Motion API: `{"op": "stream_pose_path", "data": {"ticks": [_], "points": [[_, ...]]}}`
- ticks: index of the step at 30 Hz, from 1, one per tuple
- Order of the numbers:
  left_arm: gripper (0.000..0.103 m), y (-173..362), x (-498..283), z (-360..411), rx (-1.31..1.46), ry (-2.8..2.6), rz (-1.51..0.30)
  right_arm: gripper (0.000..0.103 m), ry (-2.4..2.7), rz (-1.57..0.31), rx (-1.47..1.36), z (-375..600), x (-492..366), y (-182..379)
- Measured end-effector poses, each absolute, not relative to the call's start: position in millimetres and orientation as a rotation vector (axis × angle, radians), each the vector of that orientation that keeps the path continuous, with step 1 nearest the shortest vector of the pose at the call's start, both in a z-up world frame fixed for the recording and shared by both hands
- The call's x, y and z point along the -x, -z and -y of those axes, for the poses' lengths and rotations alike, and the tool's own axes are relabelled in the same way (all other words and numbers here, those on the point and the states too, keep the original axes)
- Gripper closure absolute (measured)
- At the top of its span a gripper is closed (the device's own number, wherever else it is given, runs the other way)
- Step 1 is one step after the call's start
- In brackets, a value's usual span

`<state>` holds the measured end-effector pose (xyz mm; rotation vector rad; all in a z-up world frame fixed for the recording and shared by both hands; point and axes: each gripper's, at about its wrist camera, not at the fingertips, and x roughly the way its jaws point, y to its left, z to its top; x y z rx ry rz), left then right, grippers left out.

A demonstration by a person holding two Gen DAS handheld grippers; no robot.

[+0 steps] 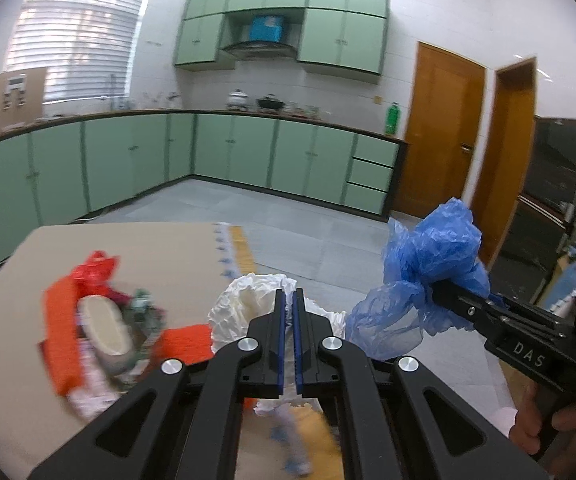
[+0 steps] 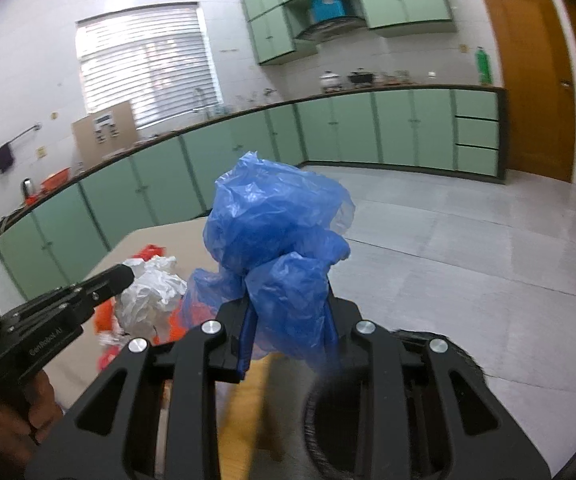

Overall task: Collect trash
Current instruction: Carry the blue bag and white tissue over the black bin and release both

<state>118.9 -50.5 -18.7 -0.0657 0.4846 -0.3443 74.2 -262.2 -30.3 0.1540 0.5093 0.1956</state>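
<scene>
My left gripper (image 1: pixel 289 298) is shut on a crumpled white paper wad (image 1: pixel 247 304), held in the air over the near edge of a beige table (image 1: pixel 159 248). The wad also shows in the right wrist view (image 2: pixel 147 296), with the left gripper (image 2: pixel 125 274) on it. My right gripper (image 2: pixel 288 312) is shut on a crumpled blue plastic bag (image 2: pixel 275 232), held up above the floor. In the left wrist view the blue bag (image 1: pixel 428 264) hangs from the right gripper (image 1: pixel 434 290) at the right.
On the table lies a pile of trash: red wrappers (image 1: pixel 91 272), orange pieces (image 1: pixel 61 336) and a pale oval container (image 1: pixel 105 328). A dark round bin opening (image 2: pixel 348 412) is below the right gripper. Green cabinets (image 1: pixel 247 152) line the far walls; wooden doors (image 1: pixel 440 128) stand at right.
</scene>
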Motion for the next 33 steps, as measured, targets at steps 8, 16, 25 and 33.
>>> {"op": "stream_pose_path", "data": {"ticks": [8,16,25,33], "points": [[0.099,43,-143,115,0.045,0.465,-0.535,0.076,-0.038,-0.572,-0.168,323,-76,70],[0.099,85,-175,172,0.014,0.522,-0.645,0.073,0.051,-0.67,-0.185,364,-92,125],[0.081,119,-199,199,-0.007,0.541,-0.735,0.041,0.113,-0.757,-0.207,382,-114,167],[0.046,100,-196,176,0.021,0.498,-0.686,0.012,0.163,-0.722,-0.203,377,-114,154]]}}
